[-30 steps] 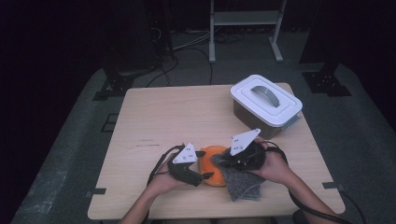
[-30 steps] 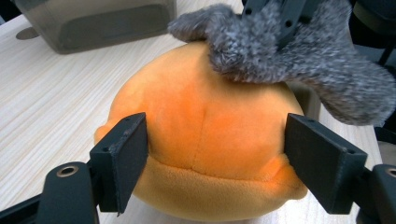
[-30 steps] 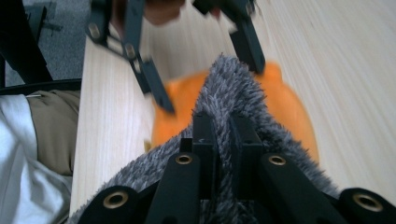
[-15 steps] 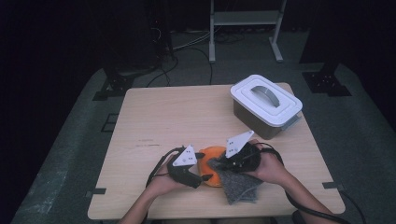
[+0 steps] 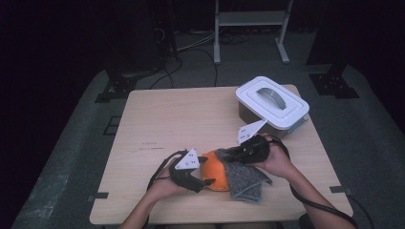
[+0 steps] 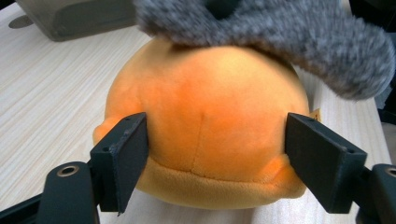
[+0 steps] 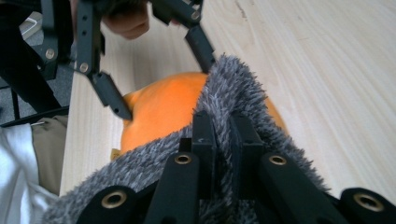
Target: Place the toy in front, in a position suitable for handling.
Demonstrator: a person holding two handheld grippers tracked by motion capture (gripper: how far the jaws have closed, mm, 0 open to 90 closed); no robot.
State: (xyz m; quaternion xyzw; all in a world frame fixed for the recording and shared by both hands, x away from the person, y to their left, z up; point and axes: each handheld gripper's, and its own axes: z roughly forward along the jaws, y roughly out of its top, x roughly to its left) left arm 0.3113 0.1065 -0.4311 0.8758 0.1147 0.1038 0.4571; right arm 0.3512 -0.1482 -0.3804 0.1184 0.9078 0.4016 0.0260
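Note:
A round orange plush toy (image 5: 214,175) rests on the wooden table (image 5: 181,119) near its front edge. My left gripper (image 5: 206,172) is shut on it, one black jaw pressing each side of the plush (image 6: 210,130). A grey fuzzy cloth (image 5: 246,179) lies to the toy's right. Its edge is lifted over the top of the plush. My right gripper (image 7: 223,126) is shut on that edge of the cloth (image 7: 233,84), its jaws buried in the pile. In the right gripper view the left gripper (image 7: 159,74) straddles the orange plush (image 7: 163,107) beyond the cloth.
A box with a white lid and handle (image 5: 272,102) stands at the table's back right. The wide bare tabletop runs left and back of the hands. Cables trail from both grippers toward the front edge.
The right gripper has shifted a little with the grey cloth, drawing its edge over the top of the plush. The left gripper has kept still on the toy.

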